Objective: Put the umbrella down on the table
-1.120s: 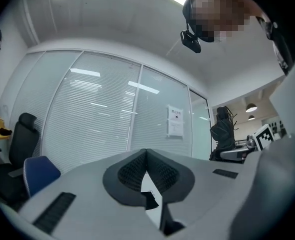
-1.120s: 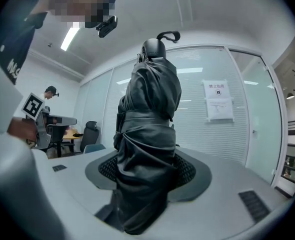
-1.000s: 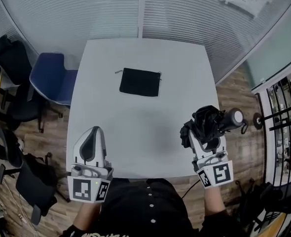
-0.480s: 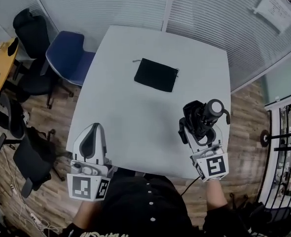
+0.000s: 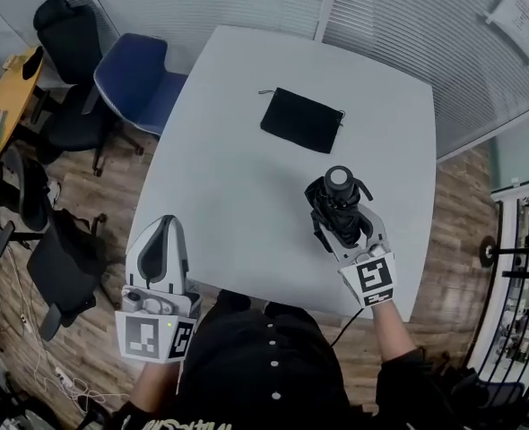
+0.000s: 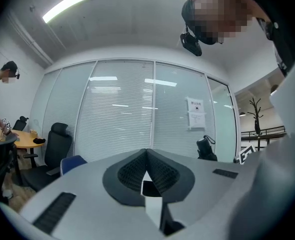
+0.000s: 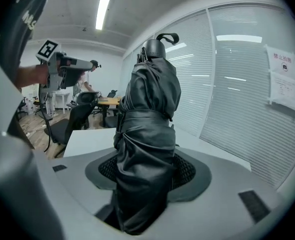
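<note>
A folded black umbrella (image 5: pixel 338 206) with a round handle end (image 5: pixel 339 179) is clamped in my right gripper (image 5: pixel 343 227), over the right part of the white table (image 5: pixel 238 195). In the right gripper view the umbrella (image 7: pixel 145 154) stands between the jaws, its handle (image 7: pixel 155 49) pointing away. My left gripper (image 5: pixel 161 256) hangs at the table's near left edge, jaws together and empty; in the left gripper view its jaws (image 6: pixel 146 171) meet with nothing between them, and the umbrella (image 6: pixel 206 149) shows small at the right.
A flat black pouch (image 5: pixel 302 120) lies at the far middle of the table. A blue chair (image 5: pixel 139 79) and black chairs (image 5: pixel 63 25) stand left of the table. Blinds and a glass wall run behind. Another person stands at an orange table (image 6: pixel 22 136).
My right gripper has carried the umbrella leftward from past the table's right edge to over the tabletop and lower. The umbrella's handle has swung from pointing right to pointing away. The left gripper shifted a little.
</note>
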Motion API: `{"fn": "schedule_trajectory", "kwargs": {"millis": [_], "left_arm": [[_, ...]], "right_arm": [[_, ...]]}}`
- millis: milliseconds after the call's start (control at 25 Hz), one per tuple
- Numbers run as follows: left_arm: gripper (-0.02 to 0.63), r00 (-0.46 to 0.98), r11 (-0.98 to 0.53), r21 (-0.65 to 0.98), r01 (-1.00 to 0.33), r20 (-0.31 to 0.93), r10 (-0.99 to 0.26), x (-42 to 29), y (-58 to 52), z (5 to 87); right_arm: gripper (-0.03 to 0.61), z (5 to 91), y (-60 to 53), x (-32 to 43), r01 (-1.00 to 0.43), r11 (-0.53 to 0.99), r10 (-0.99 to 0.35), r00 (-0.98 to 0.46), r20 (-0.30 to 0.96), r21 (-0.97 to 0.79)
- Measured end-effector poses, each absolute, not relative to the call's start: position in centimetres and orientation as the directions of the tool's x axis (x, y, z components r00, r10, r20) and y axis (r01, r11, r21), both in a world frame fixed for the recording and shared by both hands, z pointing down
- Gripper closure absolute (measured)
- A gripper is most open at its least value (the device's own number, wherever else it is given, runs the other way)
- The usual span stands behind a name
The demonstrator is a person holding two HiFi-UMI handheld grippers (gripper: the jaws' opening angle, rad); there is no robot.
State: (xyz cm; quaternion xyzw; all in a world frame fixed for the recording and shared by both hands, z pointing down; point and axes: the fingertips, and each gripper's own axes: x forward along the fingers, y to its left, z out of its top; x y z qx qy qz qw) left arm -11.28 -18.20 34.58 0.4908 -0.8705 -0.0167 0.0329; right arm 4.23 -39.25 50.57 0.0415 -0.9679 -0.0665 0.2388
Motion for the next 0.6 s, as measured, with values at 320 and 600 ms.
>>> {"fn": "schedule_trajectory", "kwargs": {"millis": [320,600], "left_arm": [[0.598,-0.532,0.538,0.067,-0.840,0.088,-0.842,-11.3,-17.0,36.2],[0.598,-0.536,0.546,0.073,-0.835,0.118,-0.836,-11.5,-16.7,37.3]], "right_arm": [[0.324,58.0,-37.1,3.6,0.087,0.977,-0.048,-0.795,0.605,0.192],[0.324,62.7,-35.4,3.2,0.212,0.954,-0.001,-0.707,0.707,0.214]]}}
